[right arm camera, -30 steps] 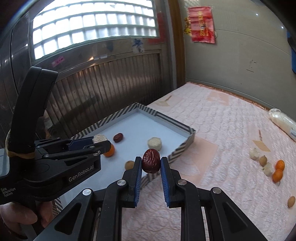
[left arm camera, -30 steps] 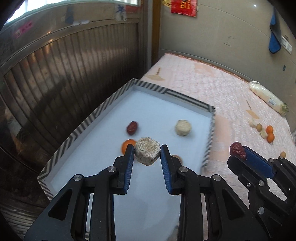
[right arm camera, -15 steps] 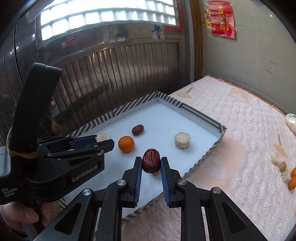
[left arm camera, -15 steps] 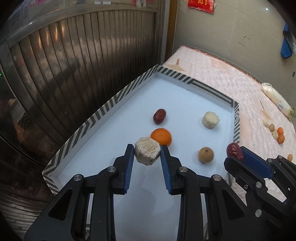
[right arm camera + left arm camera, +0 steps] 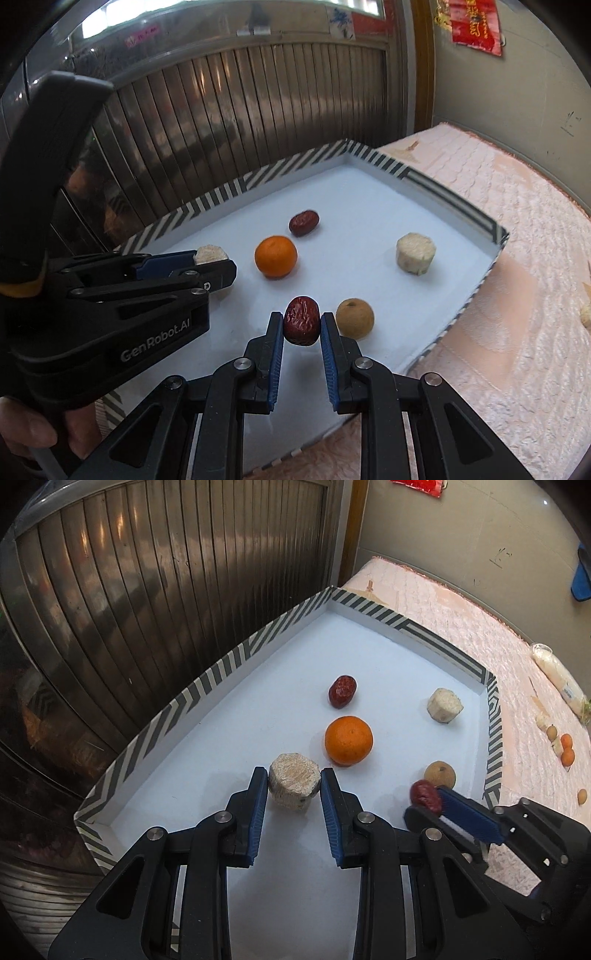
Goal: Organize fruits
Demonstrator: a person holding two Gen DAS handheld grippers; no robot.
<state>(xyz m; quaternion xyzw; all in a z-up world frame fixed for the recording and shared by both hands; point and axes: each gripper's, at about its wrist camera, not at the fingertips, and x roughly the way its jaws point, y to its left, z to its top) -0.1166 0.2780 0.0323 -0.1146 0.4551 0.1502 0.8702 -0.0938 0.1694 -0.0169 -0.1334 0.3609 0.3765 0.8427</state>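
Beige and rough-skinned, a squat faceted fruit chunk [image 5: 293, 785] sits clenched in the left gripper [image 5: 294, 788] over the near part of the white tray with striped black-and-white rim [image 5: 236, 653]. At its 1 o'clock a smooth round orange [image 5: 348, 740] lies on the tray floor. The right gripper [image 5: 302, 322] pinches a wrinkled dark-red date [image 5: 301, 319] above the tray; at its 2 o'clock rests a tan round fruit [image 5: 354, 318]. A pink quilted bed [image 5: 532, 236] carries the tray.
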